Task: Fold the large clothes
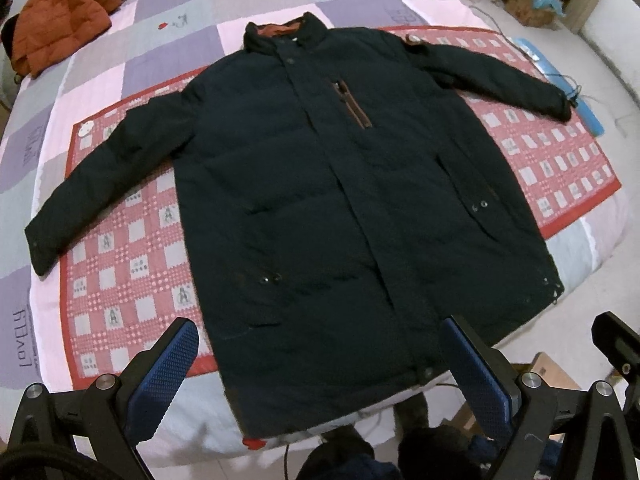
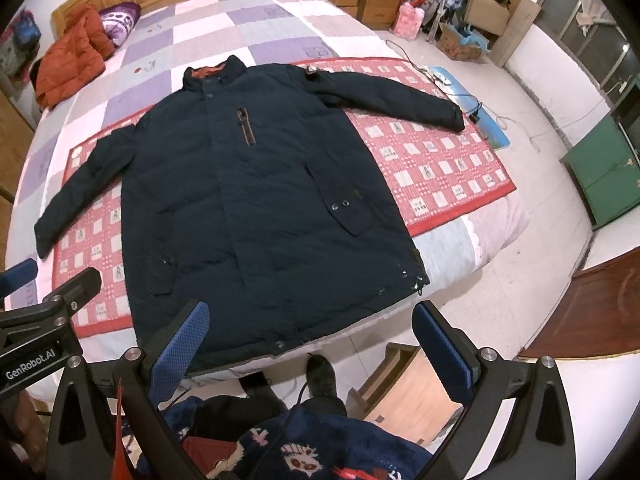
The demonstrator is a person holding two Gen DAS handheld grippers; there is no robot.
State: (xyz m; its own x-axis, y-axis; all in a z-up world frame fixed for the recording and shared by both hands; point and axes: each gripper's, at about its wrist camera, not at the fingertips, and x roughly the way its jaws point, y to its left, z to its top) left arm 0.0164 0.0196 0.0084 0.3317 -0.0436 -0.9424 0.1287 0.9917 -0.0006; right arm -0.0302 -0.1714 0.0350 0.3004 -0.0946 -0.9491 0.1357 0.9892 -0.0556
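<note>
A large dark navy coat lies flat, front up, on a red checked mat on the bed, both sleeves spread out, collar at the far end. It also shows in the right wrist view. My left gripper is open and empty, held above the coat's hem near the bed's front edge. My right gripper is open and empty, held above the hem's right part and the floor. The left gripper's body shows at the left of the right wrist view.
An orange jacket lies bunched at the bed's far left corner. A blue power strip with cables lies at the bed's right side. A cardboard box stands on the floor near my feet. A green cabinet stands at the right.
</note>
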